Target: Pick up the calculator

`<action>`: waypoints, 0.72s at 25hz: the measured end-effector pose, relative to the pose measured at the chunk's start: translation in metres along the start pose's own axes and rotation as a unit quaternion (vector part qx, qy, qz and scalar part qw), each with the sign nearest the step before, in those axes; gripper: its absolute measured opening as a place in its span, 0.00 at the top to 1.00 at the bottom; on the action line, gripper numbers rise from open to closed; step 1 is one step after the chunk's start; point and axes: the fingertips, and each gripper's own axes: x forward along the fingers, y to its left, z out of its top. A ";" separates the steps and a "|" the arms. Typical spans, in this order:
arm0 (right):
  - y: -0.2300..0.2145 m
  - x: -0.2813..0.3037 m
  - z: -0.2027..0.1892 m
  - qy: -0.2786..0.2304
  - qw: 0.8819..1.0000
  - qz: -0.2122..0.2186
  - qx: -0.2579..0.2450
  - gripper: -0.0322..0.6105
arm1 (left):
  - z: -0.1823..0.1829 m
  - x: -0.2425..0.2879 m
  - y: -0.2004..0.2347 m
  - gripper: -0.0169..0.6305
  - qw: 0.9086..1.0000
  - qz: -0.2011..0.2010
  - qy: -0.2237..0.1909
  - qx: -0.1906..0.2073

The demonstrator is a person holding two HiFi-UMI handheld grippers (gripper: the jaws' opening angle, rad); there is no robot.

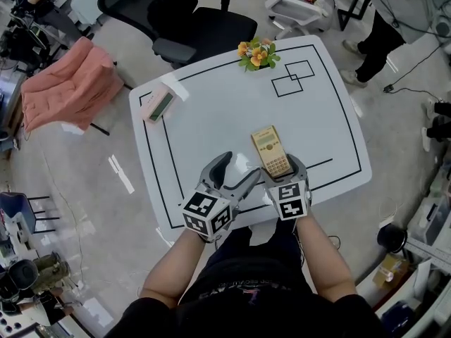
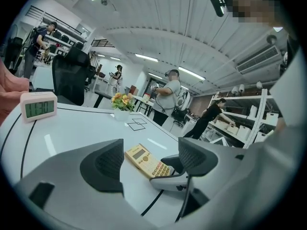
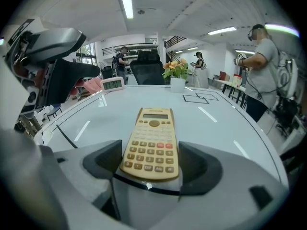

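A beige calculator [image 1: 271, 152] lies flat on the white table [image 1: 211, 125], near its front edge. My right gripper [image 1: 280, 172] is open and straddles the calculator's near end. In the right gripper view the calculator [image 3: 151, 143] fills the gap of the right gripper [image 3: 149, 164], with a pad close by each long side. My left gripper [image 1: 236, 174] stands open just left of it with nothing between its fingers. In the left gripper view the calculator [image 2: 146, 159] lies ahead of the left gripper [image 2: 149, 161], beside a grey finger of the right one.
A pale digital clock [image 1: 160, 105] sits at the table's far left and a small pot of flowers [image 1: 258, 53] at the far edge. Two taped squares [image 1: 292, 77] mark the far right. A black office chair [image 1: 190, 20], pink cloth [image 1: 70, 83] and a standing person [image 1: 394, 20] surround the table.
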 end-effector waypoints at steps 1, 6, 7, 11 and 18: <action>0.000 0.000 0.000 0.002 1.000 -0.001 0.000 0.40 | -0.001 0.001 0.000 0.44 1.000 0.000 0.001 -0.001; -0.002 0.000 0.000 0.008 1.000 0.003 0.008 0.40 | -0.010 0.006 0.001 0.44 1.000 -0.001 0.010 -0.010; -0.002 -0.001 0.000 0.008 1.000 0.008 0.011 0.40 | -0.011 0.008 0.000 0.44 1.000 -0.001 0.013 -0.012; -0.005 -0.002 0.001 0.011 0.998 0.040 0.054 0.40 | -0.019 0.015 0.001 0.44 0.999 -0.003 0.023 -0.023; -0.009 -0.005 0.003 0.008 0.989 0.091 0.115 0.40 | -0.037 0.036 0.002 0.44 0.996 -0.012 0.048 -0.079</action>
